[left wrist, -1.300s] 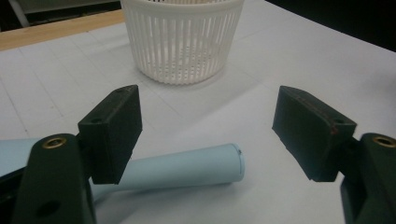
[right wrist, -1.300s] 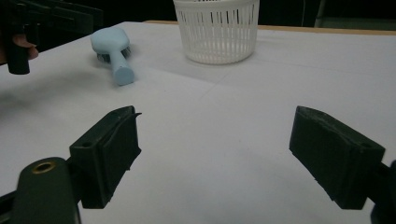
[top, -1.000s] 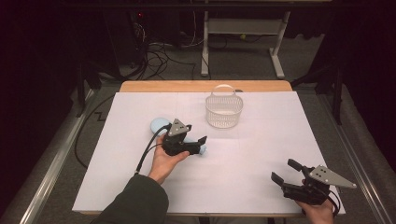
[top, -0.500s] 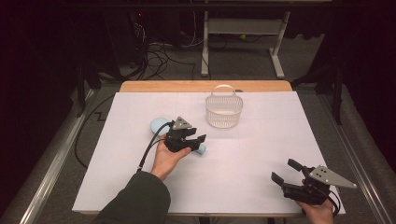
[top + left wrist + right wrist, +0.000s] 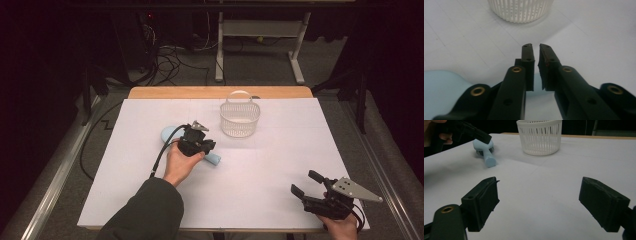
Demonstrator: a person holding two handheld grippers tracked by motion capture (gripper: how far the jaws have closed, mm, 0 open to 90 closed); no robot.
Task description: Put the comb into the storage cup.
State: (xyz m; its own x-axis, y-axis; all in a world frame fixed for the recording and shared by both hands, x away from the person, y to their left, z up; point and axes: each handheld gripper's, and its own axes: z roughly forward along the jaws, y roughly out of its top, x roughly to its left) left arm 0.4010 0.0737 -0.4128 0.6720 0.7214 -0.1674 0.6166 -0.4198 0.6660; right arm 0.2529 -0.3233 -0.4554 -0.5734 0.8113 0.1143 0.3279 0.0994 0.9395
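A light blue brush [image 5: 214,159] lies on the white table to the left of the middle, its head [image 5: 167,134] toward the left. My left gripper [image 5: 208,147] sits over its handle. Its jaws have just been closing, and in the left gripper view [image 5: 536,47] they stand almost together, with the blue handle [image 5: 537,80] pinched between the pads. The brush's head [image 5: 444,87] shows at the lower left of that view. My right gripper [image 5: 306,182] rests near the front right corner, open and holding nothing [image 5: 539,202]. From there I see the brush [image 5: 487,157] under the left gripper [image 5: 484,137].
A white slatted basket [image 5: 240,120] with a handle stands at the back middle, just beyond the brush [image 5: 520,11] [image 5: 540,137]. The white sheet [image 5: 260,200] covers the table, with a wooden edge [image 5: 220,92] at the far side. Cables lie on the floor behind.
The left gripper's jaws have come together on the brush's handle. The left hand has barely shifted. The right gripper has kept still.
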